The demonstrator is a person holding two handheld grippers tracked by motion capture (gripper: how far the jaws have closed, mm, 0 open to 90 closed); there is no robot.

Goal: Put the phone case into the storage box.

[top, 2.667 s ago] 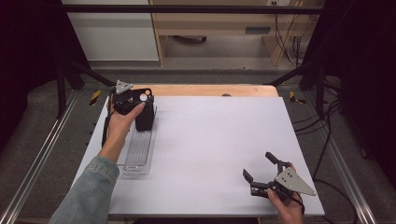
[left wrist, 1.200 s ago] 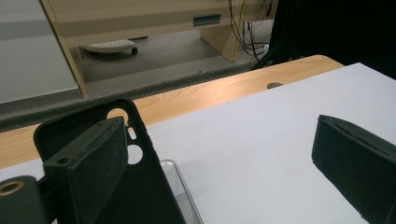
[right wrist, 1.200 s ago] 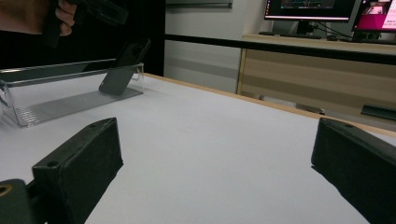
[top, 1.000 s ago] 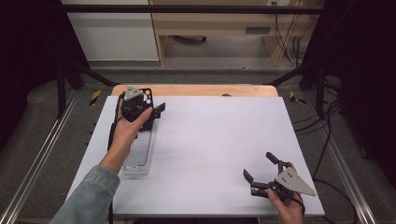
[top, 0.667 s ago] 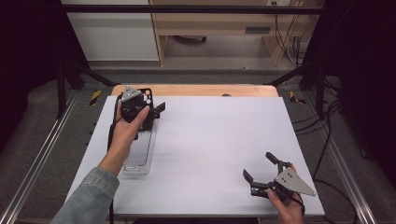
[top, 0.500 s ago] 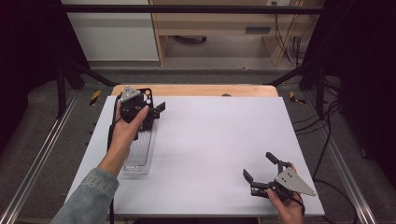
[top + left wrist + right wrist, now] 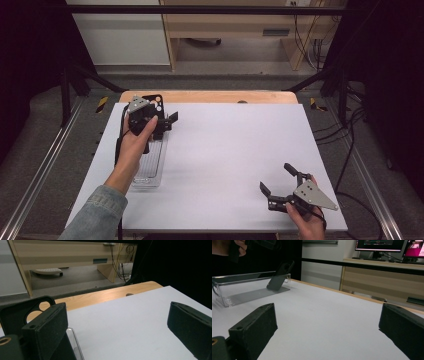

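- High view: left gripper (image 7: pixel 167 122), jaws wide, holding nothing, just beside the phone case (image 7: pixel 151 101).
- Phone case leans in the clear tray's (image 7: pixel 150 172) far end; a nudge could topple it.
- Right gripper (image 7: pixel 279 184), open and holding nothing, well apart from tray.

At the bottom of the frame the left hand-held gripper (image 7: pixel 117 335) is holding its two black jaws wide apart, one rising at lower left, the other at lower right, with bare white table (image 7: pixel 130 325) lying between them. Behind the lower-left jaw a black phone case (image 7: pixel 15 315) is standing, its camera cutout showing wood through it. Just beside that jaw the rim of a clear tray (image 7: pixel 75 342) is curving down. A wooden strip (image 7: pixel 105 295) is running along the table's far edge, mid-frame.
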